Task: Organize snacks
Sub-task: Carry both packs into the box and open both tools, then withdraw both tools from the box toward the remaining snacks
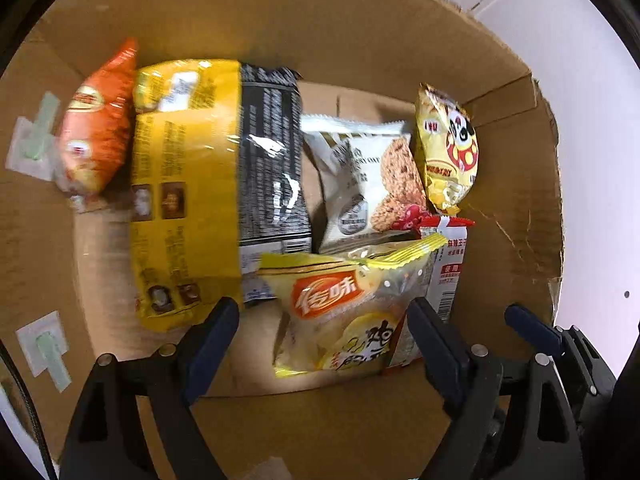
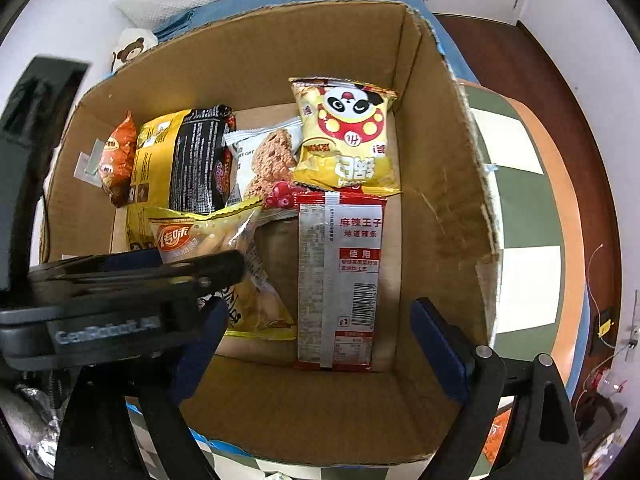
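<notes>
Left gripper (image 1: 322, 336): at the bottom of the left wrist view, jaws spread wide and pressing on nothing; it points down into the box.
Left fingers (image 1: 208, 344): dark blue pads on black arms, one at lower left, one at lower right of centre.
Yellow chip bag (image 1: 344, 312): lies flat on the box floor below and between the left pads, apart from both (orange label with white characters).
Right gripper (image 2: 318, 336): at the bottom of the right wrist view, jaws also spread wide with nothing gripped. The left gripper's black body crosses the lower left of this view, in front of its left pad.
Red-and-white packet (image 2: 338, 280): a long flat pack in the centre of the right wrist view, just beside the yellow chip bag, lying between the right pads without touching them.
Oat cookie pack (image 1: 360, 184): white wrapper at frame centre, its lower edge tucked under the chip bag.
Panda bag (image 2: 346, 136): yellow, upper centre of the right wrist view, leaning by the far wall.
Yellow-and-black bag (image 1: 216, 184): large, left of centre.
Orange bag (image 1: 98, 120): upper left, against the side wall.
Cardboard box (image 2: 440, 208): open-topped, holding all the snacks.
Checked cloth (image 2: 520, 200): green and white, right edge, under the box.
</notes>
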{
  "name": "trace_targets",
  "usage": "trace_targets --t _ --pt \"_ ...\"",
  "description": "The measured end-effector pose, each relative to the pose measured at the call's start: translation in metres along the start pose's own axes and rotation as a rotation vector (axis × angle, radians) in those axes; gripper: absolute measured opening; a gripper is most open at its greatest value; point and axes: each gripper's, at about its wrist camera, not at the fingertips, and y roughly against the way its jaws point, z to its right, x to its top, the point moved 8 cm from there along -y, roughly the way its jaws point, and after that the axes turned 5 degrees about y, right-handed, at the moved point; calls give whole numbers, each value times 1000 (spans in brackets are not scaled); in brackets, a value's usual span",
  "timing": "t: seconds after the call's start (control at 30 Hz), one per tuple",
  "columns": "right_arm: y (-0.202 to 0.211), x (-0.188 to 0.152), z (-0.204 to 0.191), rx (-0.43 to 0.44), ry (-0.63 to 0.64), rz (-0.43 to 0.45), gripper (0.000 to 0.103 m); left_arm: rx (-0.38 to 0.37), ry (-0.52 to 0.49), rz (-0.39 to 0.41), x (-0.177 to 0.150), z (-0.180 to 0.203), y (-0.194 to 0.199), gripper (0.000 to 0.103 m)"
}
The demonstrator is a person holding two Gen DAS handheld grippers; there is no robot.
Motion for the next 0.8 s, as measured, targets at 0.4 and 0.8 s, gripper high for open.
trace_targets --t 0.4,0.8 --pt "48 -13 -1 -37 -4 127 95 86 -11 304 -40 -17 95 86" --pt "121 -49 -15 -108 30 333 95 119 -28 535 -88 -30 170 86"
